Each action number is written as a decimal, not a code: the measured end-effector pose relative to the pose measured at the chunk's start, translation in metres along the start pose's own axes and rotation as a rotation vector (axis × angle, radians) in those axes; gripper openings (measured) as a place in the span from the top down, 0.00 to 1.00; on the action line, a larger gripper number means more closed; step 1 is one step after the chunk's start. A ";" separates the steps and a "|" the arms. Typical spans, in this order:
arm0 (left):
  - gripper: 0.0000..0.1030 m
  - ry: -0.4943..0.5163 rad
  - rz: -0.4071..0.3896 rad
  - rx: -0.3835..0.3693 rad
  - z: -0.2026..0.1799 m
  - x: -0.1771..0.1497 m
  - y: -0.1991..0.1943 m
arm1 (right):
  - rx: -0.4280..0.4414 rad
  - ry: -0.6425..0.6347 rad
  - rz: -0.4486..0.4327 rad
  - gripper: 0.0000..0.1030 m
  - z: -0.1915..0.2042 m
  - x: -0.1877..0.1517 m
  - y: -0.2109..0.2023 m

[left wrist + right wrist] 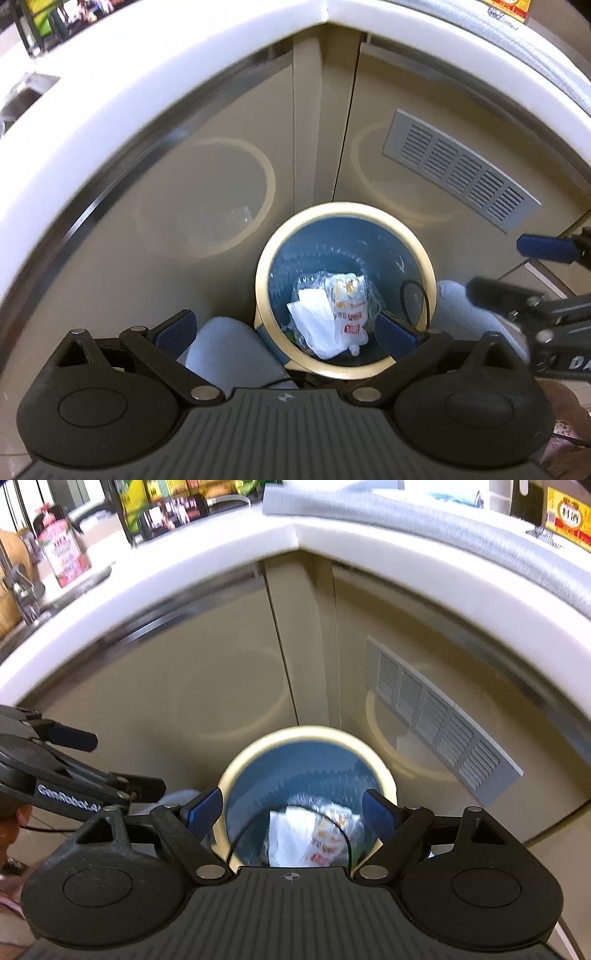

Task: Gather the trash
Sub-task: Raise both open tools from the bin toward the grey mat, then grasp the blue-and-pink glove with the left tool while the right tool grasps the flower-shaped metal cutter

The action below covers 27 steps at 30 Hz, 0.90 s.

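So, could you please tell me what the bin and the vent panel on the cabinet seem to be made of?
Bin: probably plastic, blue inside with a smooth cream rim that catches light. Vent panel: matte grey slats, painted metal or plastic; I cannot tell which.

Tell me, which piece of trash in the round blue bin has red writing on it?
The crinkly clear plastic wrapper has it. The plain white paper beside it, to its left, has none.

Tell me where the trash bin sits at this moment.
The trash bin stands on the floor in the corner where two beige cabinet fronts meet, left of the grey vent grille; both wrist views look down into it, at the white wrappers inside.
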<state>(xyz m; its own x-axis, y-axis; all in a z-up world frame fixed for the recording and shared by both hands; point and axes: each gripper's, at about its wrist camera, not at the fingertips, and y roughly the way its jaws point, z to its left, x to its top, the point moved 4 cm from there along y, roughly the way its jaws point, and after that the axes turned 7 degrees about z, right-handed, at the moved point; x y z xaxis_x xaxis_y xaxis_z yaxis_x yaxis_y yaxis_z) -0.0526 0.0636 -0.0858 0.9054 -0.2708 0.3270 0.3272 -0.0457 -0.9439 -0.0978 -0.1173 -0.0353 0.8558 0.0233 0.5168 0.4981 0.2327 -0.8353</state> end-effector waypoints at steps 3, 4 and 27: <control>0.00 0.017 -0.030 0.000 -0.001 0.006 -0.012 | 0.029 0.005 -0.060 0.18 -0.001 0.011 -0.019; 0.00 0.020 -0.040 -0.006 -0.002 0.009 -0.018 | 0.042 0.006 -0.087 0.18 -0.003 0.015 -0.028; 0.00 -0.020 -0.388 -0.151 -0.044 0.268 -0.144 | -0.334 0.352 -0.508 0.09 -0.221 0.242 -0.073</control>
<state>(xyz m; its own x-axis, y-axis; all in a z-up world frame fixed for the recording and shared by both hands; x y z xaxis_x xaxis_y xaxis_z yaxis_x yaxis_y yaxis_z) 0.1310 -0.0442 0.1352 0.7283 -0.1874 0.6591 0.6031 -0.2814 -0.7464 0.1040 -0.3430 0.1090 0.4721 -0.3382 0.8141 0.8164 -0.1807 -0.5485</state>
